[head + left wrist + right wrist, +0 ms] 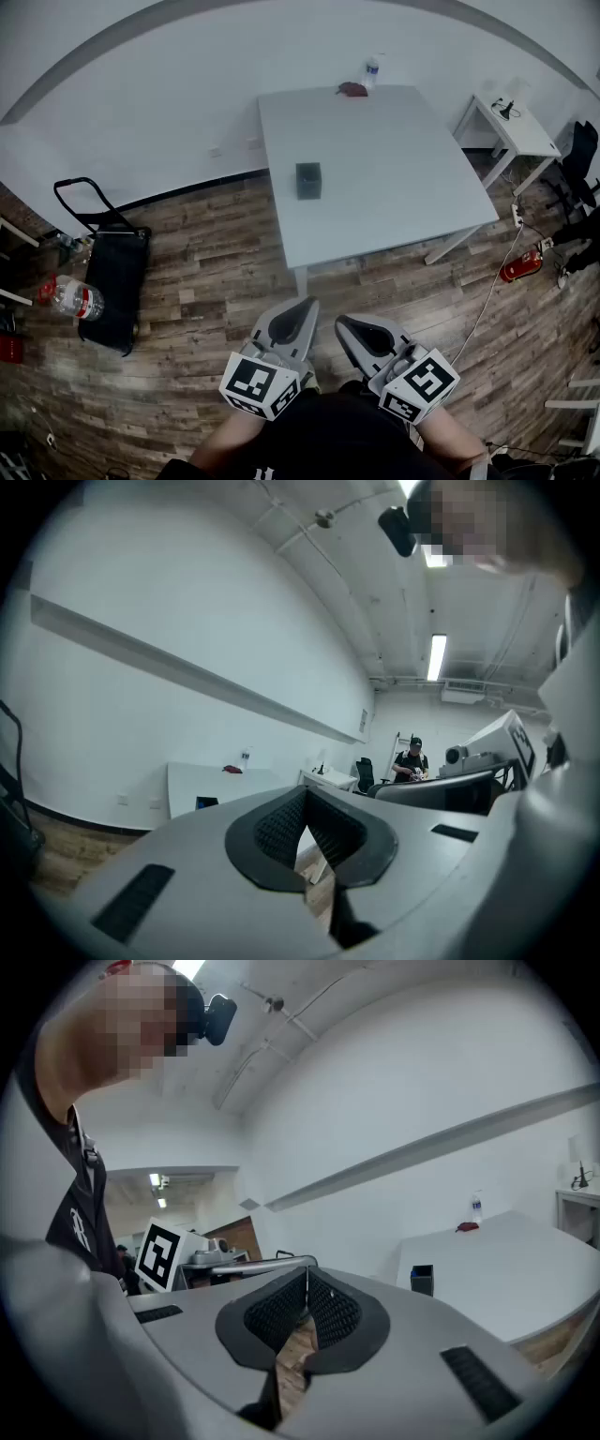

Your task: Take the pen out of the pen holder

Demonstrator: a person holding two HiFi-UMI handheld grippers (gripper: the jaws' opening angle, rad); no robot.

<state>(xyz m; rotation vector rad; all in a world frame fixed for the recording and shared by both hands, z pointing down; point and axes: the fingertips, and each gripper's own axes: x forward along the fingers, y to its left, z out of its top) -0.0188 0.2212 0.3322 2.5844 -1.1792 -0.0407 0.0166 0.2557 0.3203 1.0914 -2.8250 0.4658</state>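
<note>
A small dark pen holder (308,180) stands upright near the left side of the white table (394,187); no pen can be made out in it from here. My left gripper (302,309) and right gripper (345,323) hang side by side close to my body, over the wooden floor and well short of the table. Both have their jaws shut with nothing between them. In the left gripper view the left gripper (306,801) points toward the far-off pen holder (206,802). In the right gripper view the pen holder (422,1279) sits right of the right gripper (307,1277).
A water bottle (372,70) and a red object (352,90) sit at the table's far edge. A small white side table (511,129) stands right. On the floor are a black trolley bag (114,277), a plastic bottle (75,298) and a red extinguisher (520,265). A person (412,759) stands far off.
</note>
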